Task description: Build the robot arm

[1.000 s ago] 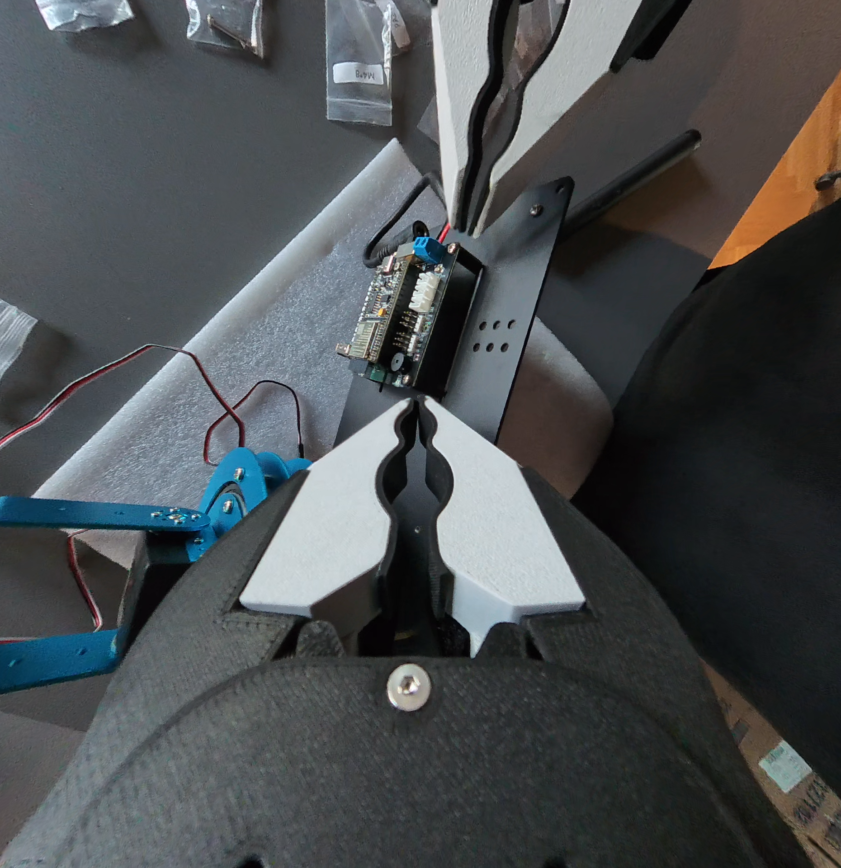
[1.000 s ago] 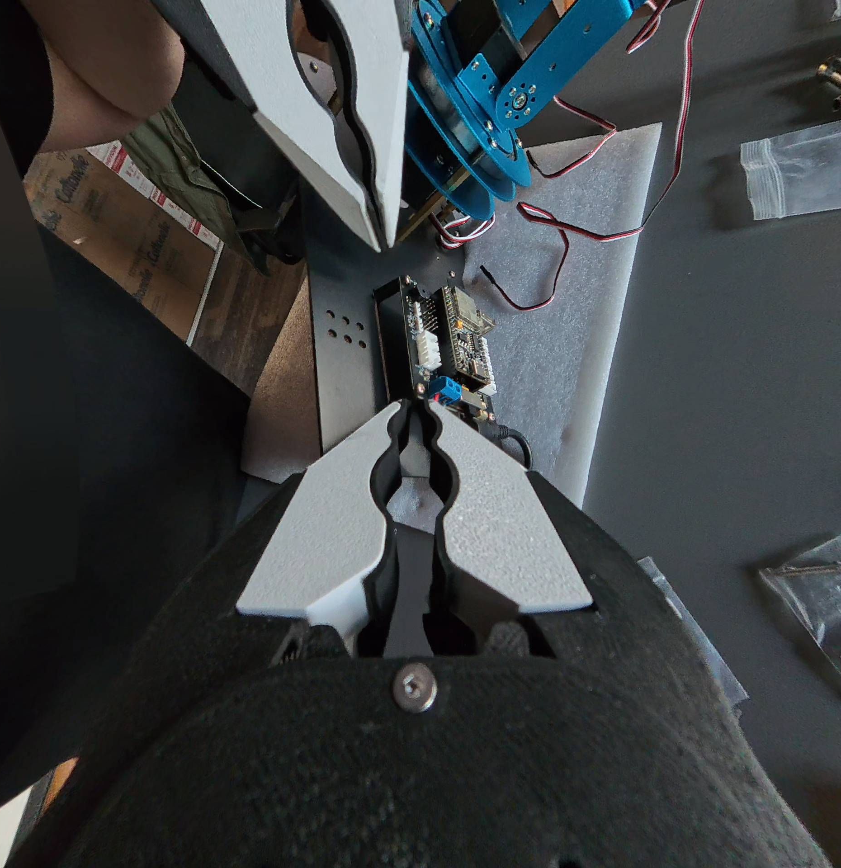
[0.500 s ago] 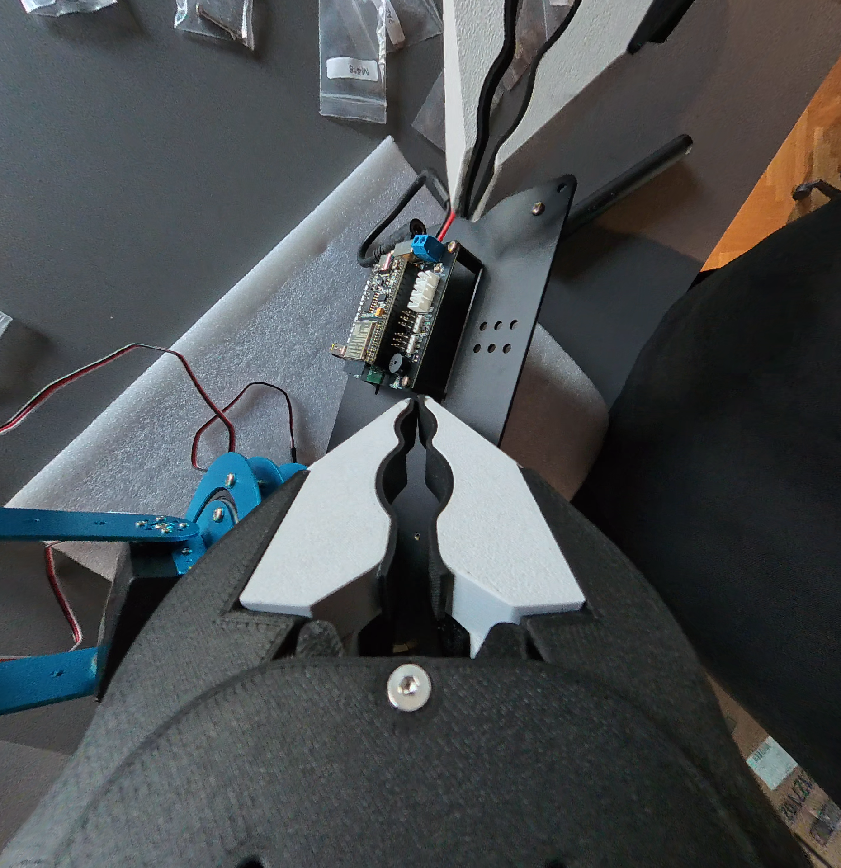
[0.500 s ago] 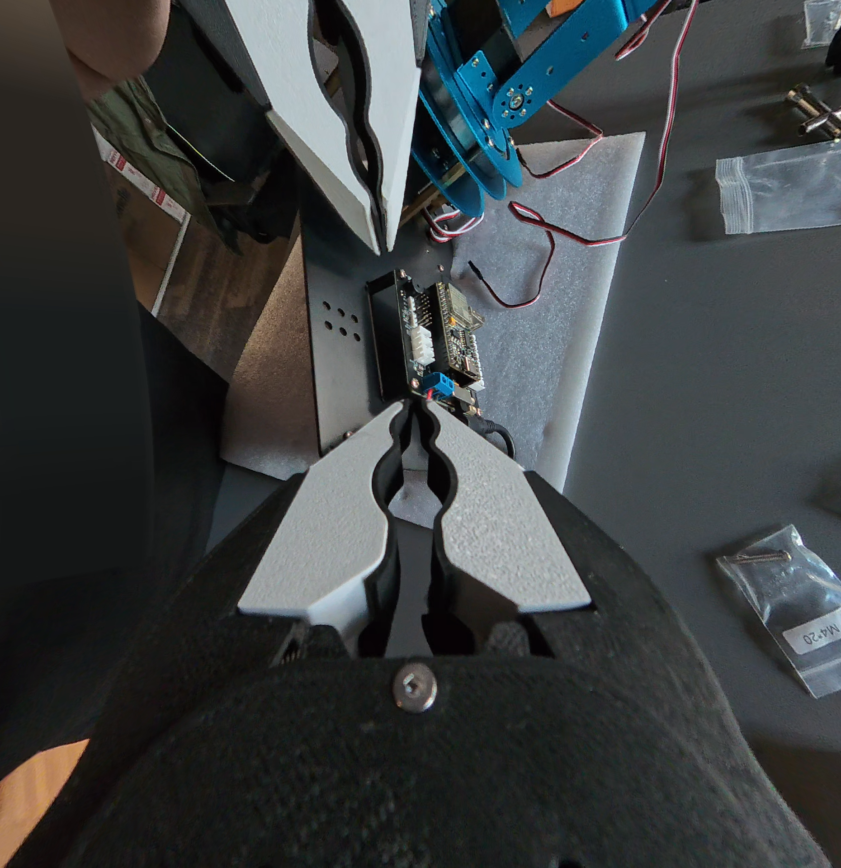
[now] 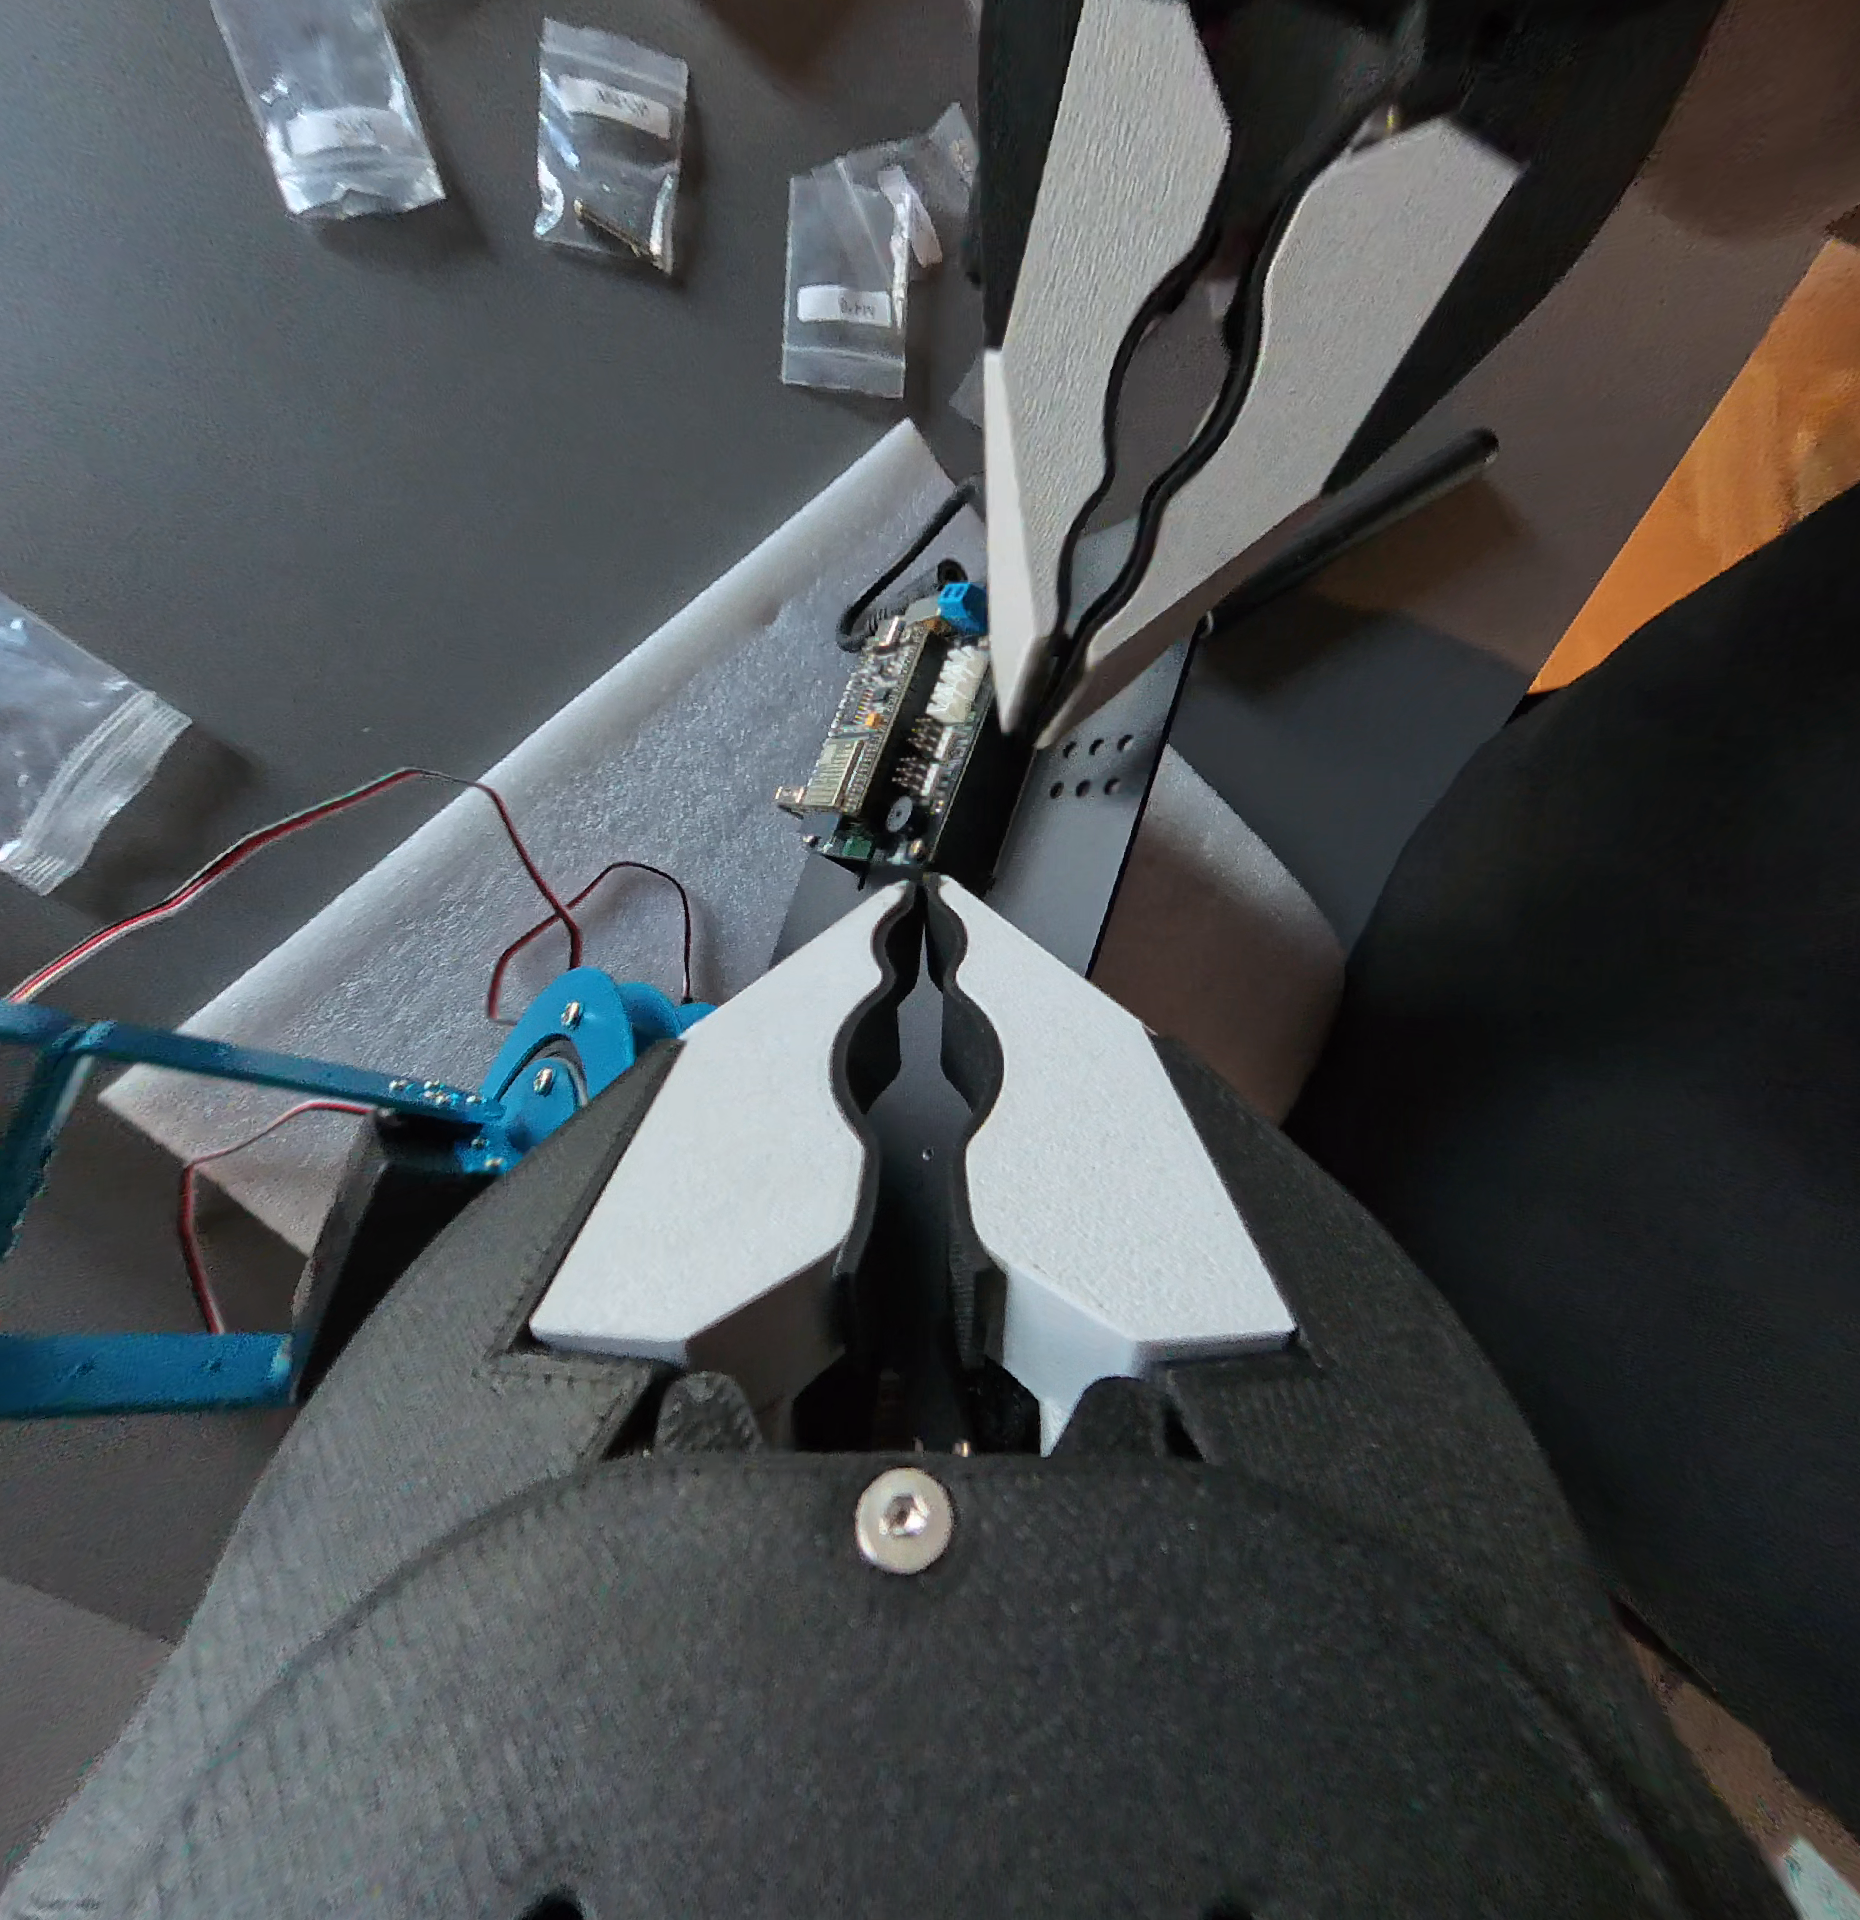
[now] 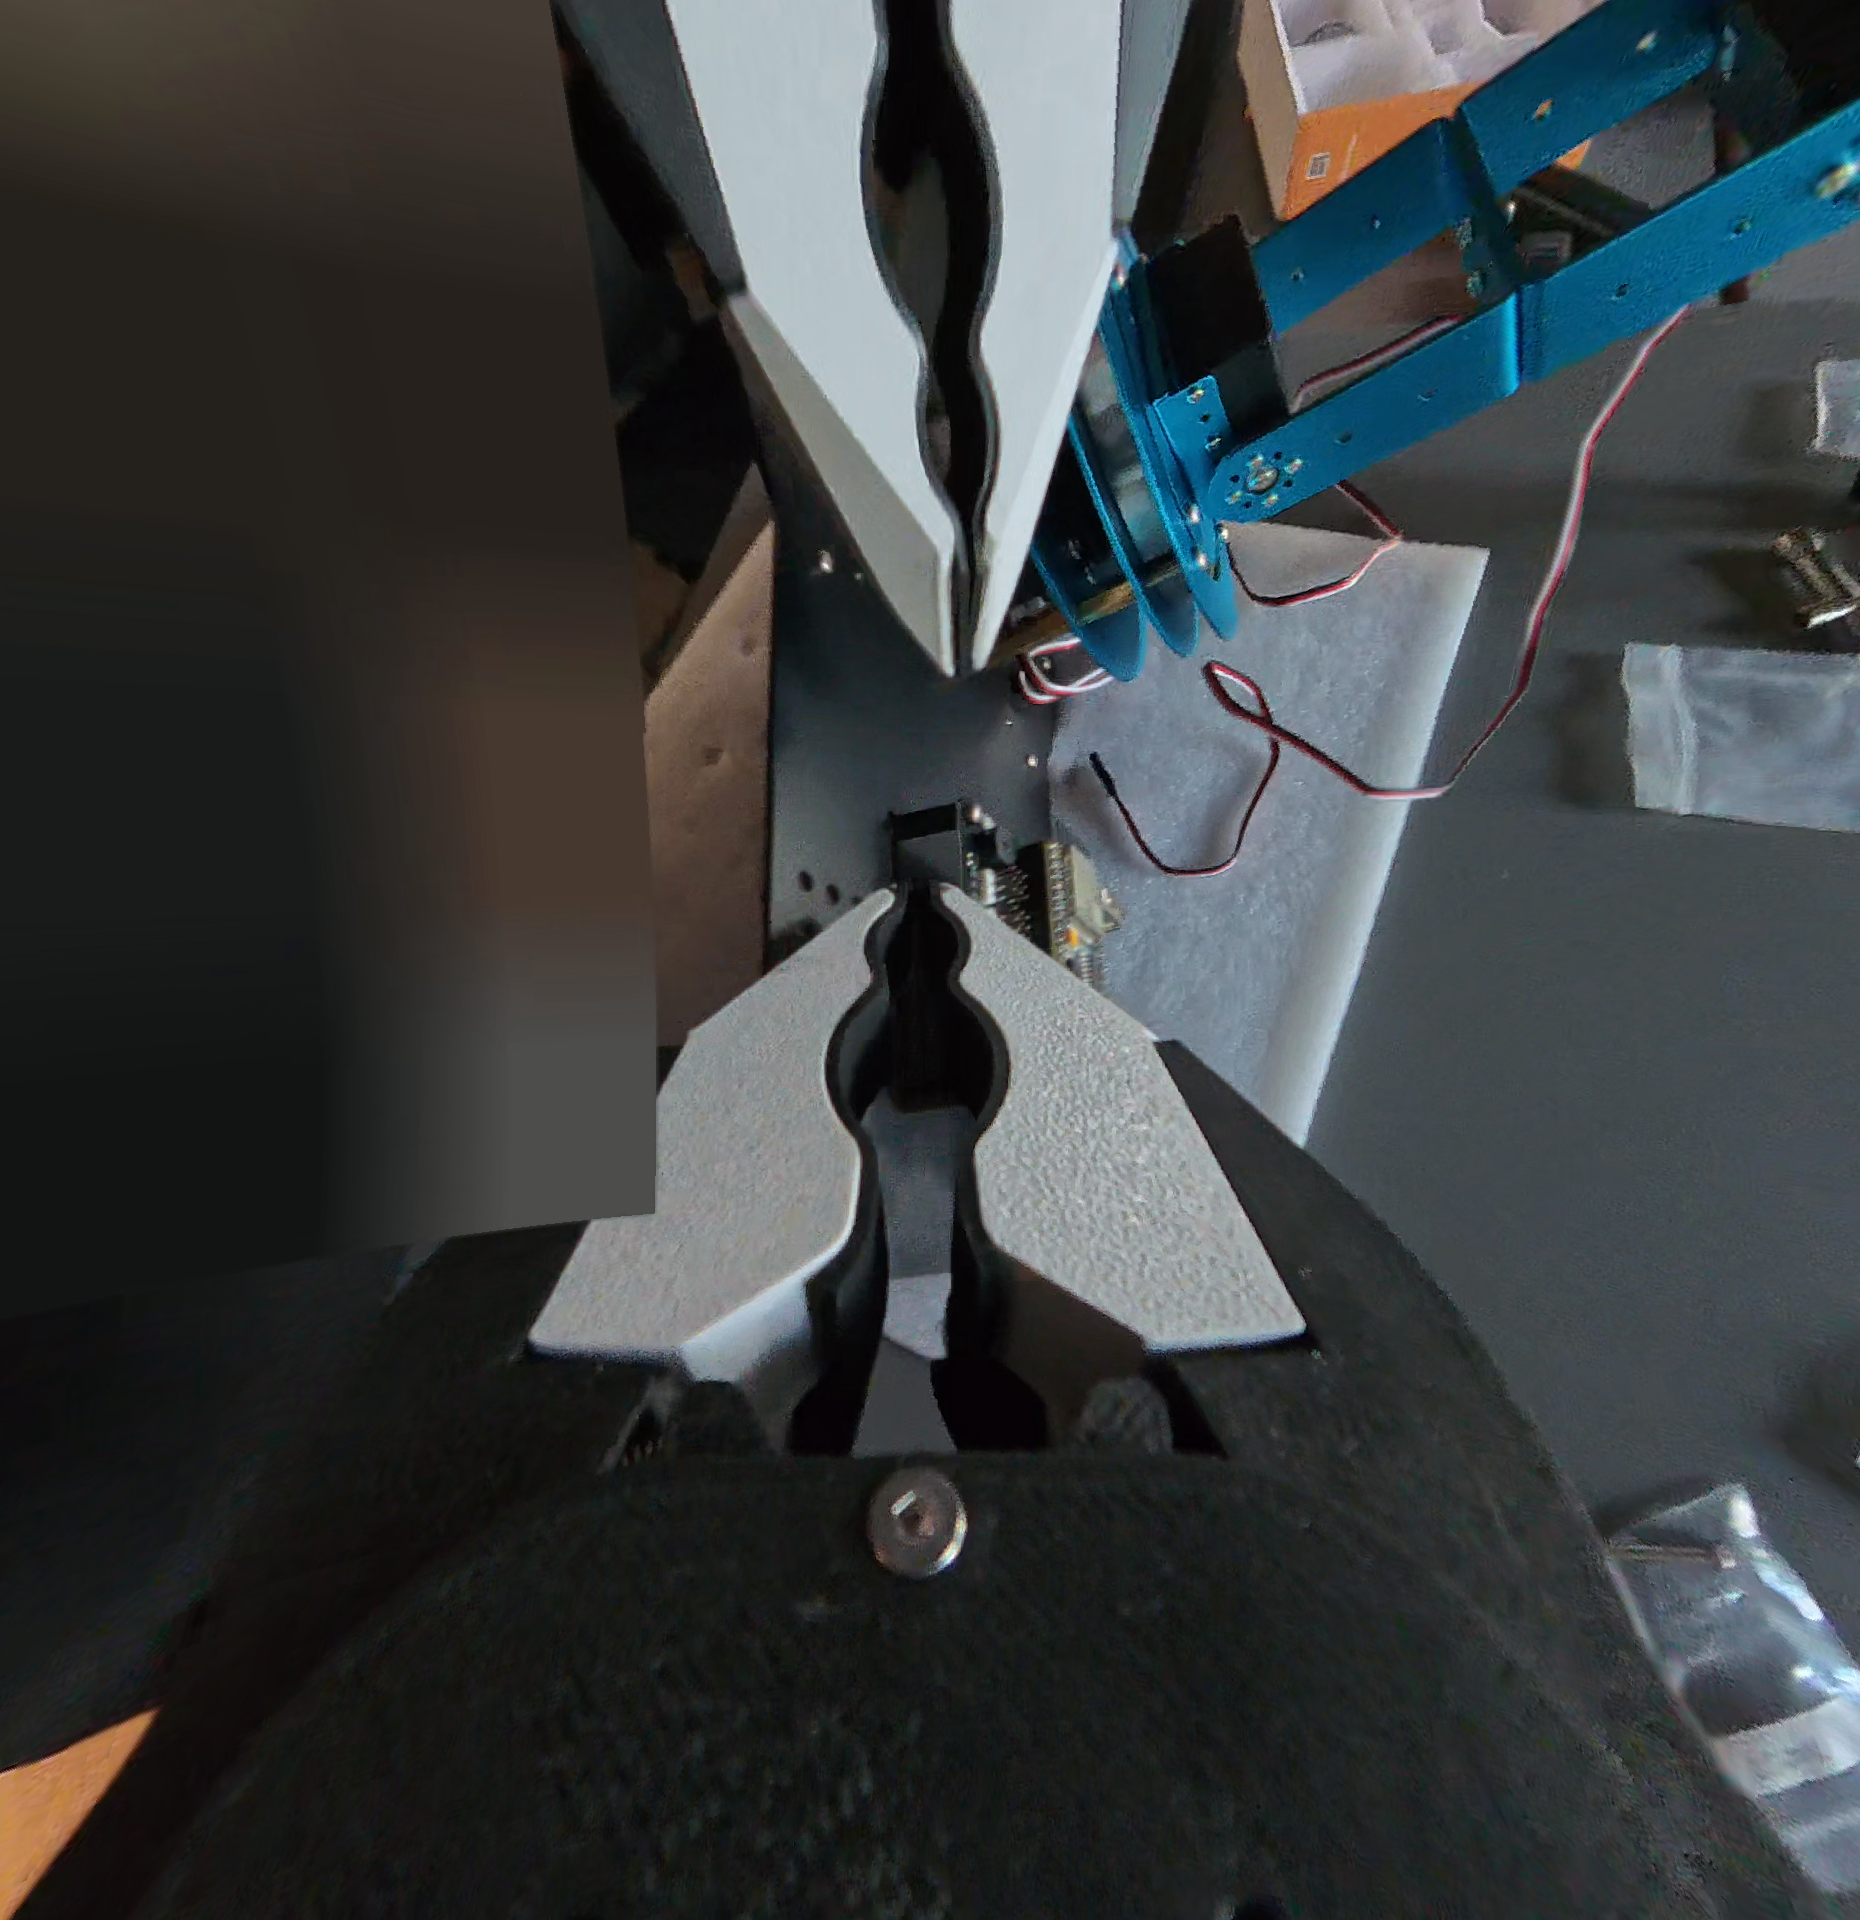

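Observation:
A black metal base plate [image 5: 1071, 831] lies on a white foam sheet [image 5: 614, 831]. It carries a circuit board [image 5: 884, 748] in a black holder and the base of a blue robot arm [image 5: 552, 1070]. My left gripper [image 5: 921, 888] is shut, its tips down on the plate's near end beside the blue base. It also shows in the right wrist view [image 6: 962, 660]. My right gripper [image 6: 913, 896] is shut, its tips at the black holder next to the board [image 6: 1061, 894]. It also shows in the left wrist view [image 5: 1040, 717]. I cannot tell if either one pinches anything.
Red and black servo wires [image 6: 1258, 769] loop over the foam [image 6: 1321, 779]. Several small clear bags of hardware [image 5: 614, 135] lie on the dark grey table. A black rod [image 5: 1352, 520] lies past the plate. A person in dark clothing [image 5: 1632, 1039] is close on one side. The tips of one gripper are about 4 centimeters away from the tips of the other.
My right gripper has moved from the plate's far end to the board holder, closer to the left gripper. The left gripper stays at the plate's near end.

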`<state>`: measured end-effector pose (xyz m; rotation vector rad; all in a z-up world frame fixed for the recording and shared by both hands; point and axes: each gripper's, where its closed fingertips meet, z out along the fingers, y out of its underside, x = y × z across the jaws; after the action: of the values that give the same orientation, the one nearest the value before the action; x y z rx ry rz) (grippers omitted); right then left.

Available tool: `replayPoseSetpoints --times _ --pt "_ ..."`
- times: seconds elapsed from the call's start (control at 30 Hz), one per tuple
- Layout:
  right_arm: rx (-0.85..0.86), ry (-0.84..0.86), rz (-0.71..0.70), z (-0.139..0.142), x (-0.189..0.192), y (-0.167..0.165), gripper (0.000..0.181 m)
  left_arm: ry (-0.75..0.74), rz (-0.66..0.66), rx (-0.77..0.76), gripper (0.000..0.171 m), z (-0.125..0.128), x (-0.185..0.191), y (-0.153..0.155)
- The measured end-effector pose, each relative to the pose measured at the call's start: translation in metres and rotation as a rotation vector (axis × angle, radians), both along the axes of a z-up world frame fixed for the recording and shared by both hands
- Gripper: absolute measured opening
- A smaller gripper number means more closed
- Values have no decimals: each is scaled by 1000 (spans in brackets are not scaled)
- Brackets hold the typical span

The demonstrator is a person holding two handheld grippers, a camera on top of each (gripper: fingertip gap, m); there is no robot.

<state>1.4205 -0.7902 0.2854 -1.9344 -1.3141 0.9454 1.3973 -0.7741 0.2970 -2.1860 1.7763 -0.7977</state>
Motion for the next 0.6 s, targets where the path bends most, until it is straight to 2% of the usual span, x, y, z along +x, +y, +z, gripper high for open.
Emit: replayPoseSetpoints --times 0.23,0.47,0.6 --pt "152 -32 47 3 -16 8 2 -24 31 -3 0 4 -12 1" --pt "423 -128 170 1 -23 6 10 -48 41 -14 0 4 -14 2" --pt "490 -153 232 1 -26 5 14 -50 32 -17 0 3 -14 -2"
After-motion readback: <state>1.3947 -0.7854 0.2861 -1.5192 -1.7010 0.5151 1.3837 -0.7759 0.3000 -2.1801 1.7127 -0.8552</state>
